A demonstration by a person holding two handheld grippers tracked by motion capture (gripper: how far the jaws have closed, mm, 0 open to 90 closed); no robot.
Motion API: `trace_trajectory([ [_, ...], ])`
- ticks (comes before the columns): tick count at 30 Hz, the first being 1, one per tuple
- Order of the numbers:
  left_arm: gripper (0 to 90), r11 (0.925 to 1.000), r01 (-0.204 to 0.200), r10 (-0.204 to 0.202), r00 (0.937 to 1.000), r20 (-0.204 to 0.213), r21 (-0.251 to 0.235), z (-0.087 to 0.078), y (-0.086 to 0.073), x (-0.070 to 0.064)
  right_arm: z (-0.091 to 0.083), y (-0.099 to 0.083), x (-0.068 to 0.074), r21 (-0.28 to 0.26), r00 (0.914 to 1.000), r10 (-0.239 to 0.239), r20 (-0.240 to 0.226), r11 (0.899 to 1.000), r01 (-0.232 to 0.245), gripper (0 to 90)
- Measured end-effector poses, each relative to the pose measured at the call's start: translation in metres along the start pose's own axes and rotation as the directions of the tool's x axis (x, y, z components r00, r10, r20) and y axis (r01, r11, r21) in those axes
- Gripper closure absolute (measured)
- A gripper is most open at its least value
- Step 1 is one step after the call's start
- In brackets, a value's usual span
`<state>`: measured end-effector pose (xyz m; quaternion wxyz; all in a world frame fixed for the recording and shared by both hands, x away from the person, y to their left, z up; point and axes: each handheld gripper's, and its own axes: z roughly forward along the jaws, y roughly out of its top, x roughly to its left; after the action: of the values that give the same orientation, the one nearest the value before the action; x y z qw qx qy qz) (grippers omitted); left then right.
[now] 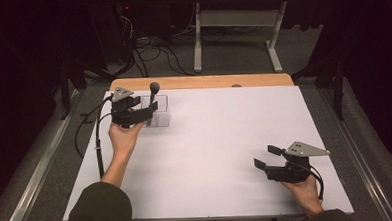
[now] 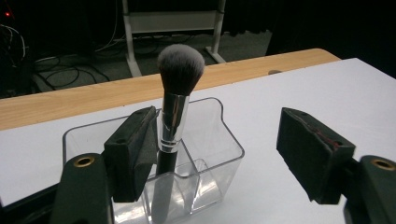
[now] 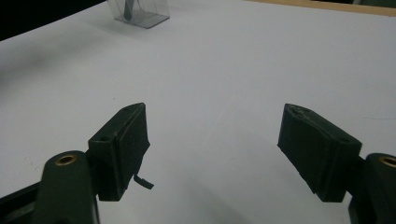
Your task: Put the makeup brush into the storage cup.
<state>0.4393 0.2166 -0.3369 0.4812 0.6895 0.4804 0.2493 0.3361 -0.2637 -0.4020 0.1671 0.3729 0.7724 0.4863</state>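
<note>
I am holding my left claw (image 2: 219, 154) released, its jaws standing wide apart at a clear box (image 2: 212, 140). A makeup brush (image 2: 173, 112) is standing upright in that box, its metal collar just beside the left jaw's pad, bristles up above the jaws. My right claw (image 3: 215, 149) is also hanging released over the bare white table (image 3: 224, 70), well apart from the box, which is sitting far ahead of it.

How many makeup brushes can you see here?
1. The makeup brush stands bristles-up in the clear holder near the table's far left corner, by the open left gripper. None lie elsewhere on the table.
</note>
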Motion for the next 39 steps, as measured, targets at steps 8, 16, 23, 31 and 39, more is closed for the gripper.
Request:
trace_trajectory([
  [8,28.6,0.9999,-0.016,0.016,0.9995,0.029,0.001,-0.005,0.0,-0.007,-0.003,0.0,-0.002,-0.014,0.9999,0.002,0.012,1.0,-0.002,25.8],
  [16,28.1,0.9997,-0.025,0.025,0.9984,0.05,-0.005,-0.011,-0.001,-0.012,-0.003,0.0,-0.003,-0.011,0.9999,0.004,0.013,1.0,-0.004,25.7],
  [23,27.7,0.9995,-0.032,0.033,0.9976,0.061,-0.007,-0.019,-0.002,-0.013,-0.002,0.0,-0.003,-0.009,0.9999,0.004,0.012,1.0,-0.004,25.7],
  [31,27.5,0.9992,-0.039,0.04,0.9962,0.078,-0.013,-0.028,-0.001,-0.016,-0.001,0.0,-0.002,-0.009,1.0,0.001,0.01,1.0,0.0,25.7],
  [39,27.1,0.9984,-0.053,0.055,0.9946,0.088,-0.019,-0.037,0.0,-0.018,-0.001,0.0,-0.002,-0.008,0.9999,-0.001,0.011,1.0,0.001,25.8],
])
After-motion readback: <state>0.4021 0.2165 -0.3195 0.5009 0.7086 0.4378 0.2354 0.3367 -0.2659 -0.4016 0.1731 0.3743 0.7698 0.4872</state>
